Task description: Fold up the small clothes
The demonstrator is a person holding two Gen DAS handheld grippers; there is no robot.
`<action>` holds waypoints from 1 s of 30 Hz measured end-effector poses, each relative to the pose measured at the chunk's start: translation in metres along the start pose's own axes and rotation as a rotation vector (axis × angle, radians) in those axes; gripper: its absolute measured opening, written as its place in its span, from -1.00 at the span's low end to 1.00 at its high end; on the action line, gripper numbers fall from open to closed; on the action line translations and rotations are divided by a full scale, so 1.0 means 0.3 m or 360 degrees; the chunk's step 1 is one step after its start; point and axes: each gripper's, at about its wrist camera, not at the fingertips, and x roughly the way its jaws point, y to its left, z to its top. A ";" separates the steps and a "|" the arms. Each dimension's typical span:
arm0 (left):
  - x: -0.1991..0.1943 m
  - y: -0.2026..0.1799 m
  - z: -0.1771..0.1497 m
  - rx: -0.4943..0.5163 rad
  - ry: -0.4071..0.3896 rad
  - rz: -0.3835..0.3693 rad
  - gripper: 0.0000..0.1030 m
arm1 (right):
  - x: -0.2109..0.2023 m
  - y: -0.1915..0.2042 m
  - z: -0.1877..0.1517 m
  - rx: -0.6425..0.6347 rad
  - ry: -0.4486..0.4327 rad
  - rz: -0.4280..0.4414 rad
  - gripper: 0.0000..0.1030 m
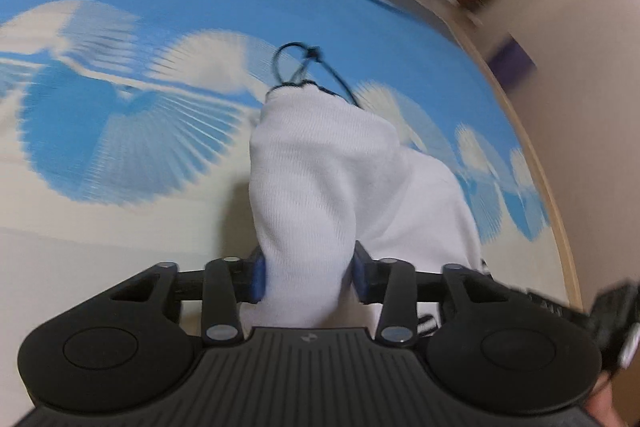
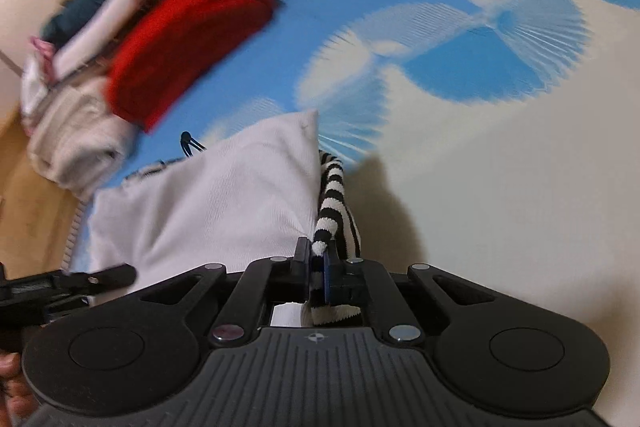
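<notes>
Left gripper [image 1: 308, 277]: jaws part-open, blue pads pressing a bunched fold of the white garment [image 1: 320, 179].
Right gripper [image 2: 318, 267]: jaws nearly shut, pinching the garment's black-and-white striped edge [image 2: 334, 203].
White garment: draped on the blue-and-white patterned sheet [image 1: 120, 115].
Beyond the garment: red folded cloth [image 2: 188, 43], then a blurred heap of clothes [image 2: 80, 131].
</notes>
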 end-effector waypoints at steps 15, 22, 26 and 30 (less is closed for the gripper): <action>0.085 0.138 -0.147 0.0300 0.0391 0.0326 0.35 | 0.204 0.078 -0.031 -0.0039 0.0110 -0.0356 -0.72; 0.024 0.165 -0.143 0.0170 0.0379 0.0162 0.32 | 0.091 0.044 -0.043 -0.0005 0.0207 -0.0158 0.03; 0.063 0.164 -0.179 0.0196 0.0466 0.0216 0.33 | 0.121 0.035 -0.106 -0.0094 0.0477 -0.0129 -0.06; 0.024 0.142 -0.169 0.0157 0.0388 0.0178 0.32 | 0.065 0.048 -0.098 -0.0123 0.0384 -0.0092 -0.94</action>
